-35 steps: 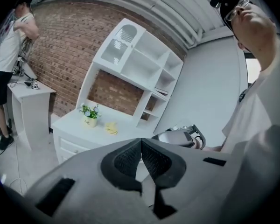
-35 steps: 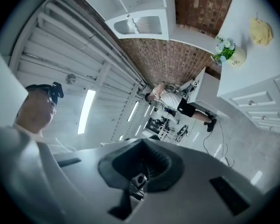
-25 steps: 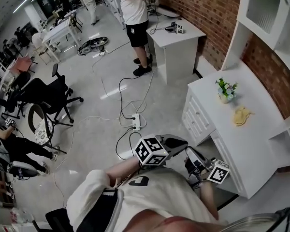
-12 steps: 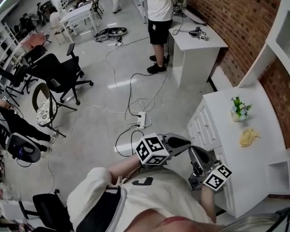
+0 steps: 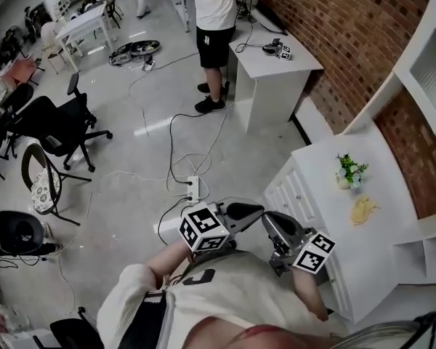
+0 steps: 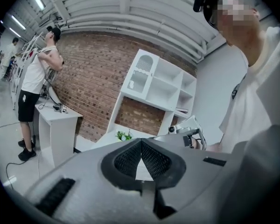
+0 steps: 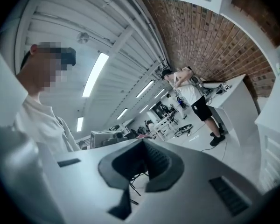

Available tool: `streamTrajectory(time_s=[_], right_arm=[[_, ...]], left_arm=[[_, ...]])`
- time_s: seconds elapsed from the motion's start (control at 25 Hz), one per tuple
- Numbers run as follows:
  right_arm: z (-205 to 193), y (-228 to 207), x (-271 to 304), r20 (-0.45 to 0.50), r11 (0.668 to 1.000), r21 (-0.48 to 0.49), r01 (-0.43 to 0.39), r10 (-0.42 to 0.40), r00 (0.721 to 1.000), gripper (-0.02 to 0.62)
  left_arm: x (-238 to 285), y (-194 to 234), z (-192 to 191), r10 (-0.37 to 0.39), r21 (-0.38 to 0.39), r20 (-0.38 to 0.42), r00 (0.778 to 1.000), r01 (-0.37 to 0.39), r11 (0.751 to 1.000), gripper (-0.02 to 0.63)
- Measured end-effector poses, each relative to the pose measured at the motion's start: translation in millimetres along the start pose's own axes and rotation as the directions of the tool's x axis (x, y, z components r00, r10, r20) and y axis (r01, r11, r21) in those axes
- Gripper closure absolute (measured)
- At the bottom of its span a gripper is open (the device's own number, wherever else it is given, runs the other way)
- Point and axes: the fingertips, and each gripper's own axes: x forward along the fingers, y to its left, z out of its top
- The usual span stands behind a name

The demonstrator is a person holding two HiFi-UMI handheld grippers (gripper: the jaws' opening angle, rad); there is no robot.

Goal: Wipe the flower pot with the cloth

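A small flower pot [image 5: 346, 174] with green leaves stands on the white cabinet top [image 5: 327, 195] at the right of the head view. A crumpled yellow cloth [image 5: 362, 209] lies just beside it. Both grippers are held level in front of the person's chest, off the cabinet's near corner and well short of pot and cloth. My left gripper [image 5: 259, 210] is shut and empty. My right gripper [image 5: 269, 222] is also shut and empty. In the left gripper view the pot [image 6: 123, 135] shows just beyond the closed left gripper [image 6: 141, 142]. The right gripper [image 7: 144, 144] faces the open room.
A white shelf unit [image 6: 155, 85] rises over the cabinet against the brick wall. A white desk [image 5: 276, 67] stands further along the wall, with a person [image 5: 216, 27] beside it. Cables and a power strip [image 5: 192, 189] lie on the floor, office chairs [image 5: 54, 126] to the left.
The head view has swung as the person moves, and pot and cloth now sit lower in it. Both grippers have shifted slightly left in the picture and stay shut and empty.
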Motion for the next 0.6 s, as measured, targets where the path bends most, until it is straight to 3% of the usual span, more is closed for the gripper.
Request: streamTrajectory(time_s=[0.12, 0.32, 0.6], right_arm=[[4.0, -1.0, 18.4, 0.005, 1.0, 0.015, -0.009, 0.009, 1.0, 0.588], [7.5, -18.5, 32.5, 0.001, 0.999, 0.035, -0.002, 0.002, 1.0, 0.588], [15.5, -38.8, 10.9, 0.032, 0.996, 0.085, 0.033, -0.036, 0.999, 0.588]], left_arm=[[-10.3, 14.0, 8.1, 0.0, 0.024, 0.01, 1.0, -0.001, 1.0, 0.586], [-6.8, 36.9, 8.4, -0.006, -0.007, 0.015, 1.0, 0.006, 1.0, 0.586], [24.0, 35.2, 6.4, -0.053, -0.01, -0.013, 0.998, 0.053, 0.999, 0.586]])
